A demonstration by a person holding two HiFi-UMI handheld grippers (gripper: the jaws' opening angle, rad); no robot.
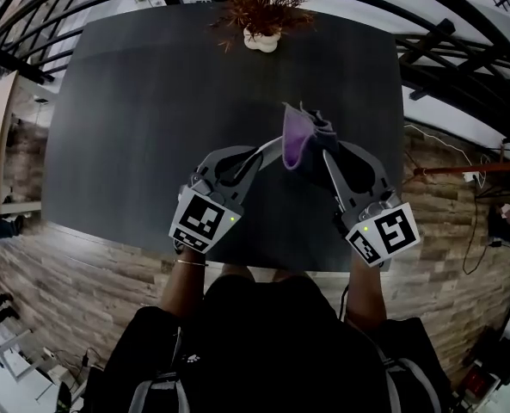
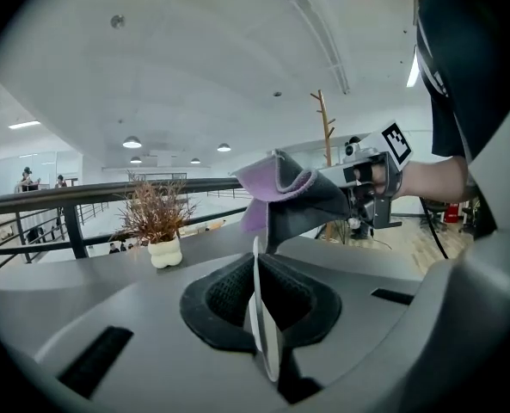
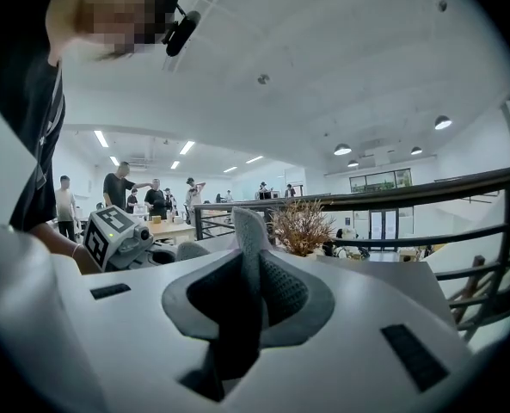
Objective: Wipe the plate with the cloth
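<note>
White and thin, the plate (image 2: pixel 259 295) was seen edge-on, pinched by its near rim between the closed jaws of the left gripper (image 2: pixel 259 274) and held upright in the air above the dark table (image 1: pixel 151 101). The cloth (image 2: pixel 302 192), purple on one side and grey on the other, was clamped in a bunch by the right gripper (image 3: pixel 248 274). Its loose end appeared to be draped against the plate's far rim. How firmly it was pressed there could not be told.

The wipe itself was judged to be only at its start. For it to be done well, the cloth would best be spread flat against one face rather than left bunched at the edge. It would then be drawn across that face in steady strokes. Because the plate was held only by a narrow bite on its rim, it was judged likely to pivot or slip under a sideways push. Pressure would therefore be better kept light and directed towards the gripped rim, with the left grip kept tight. A potted plant (image 1: pixel 261 40) stood well apart at the table's far edge.
</note>
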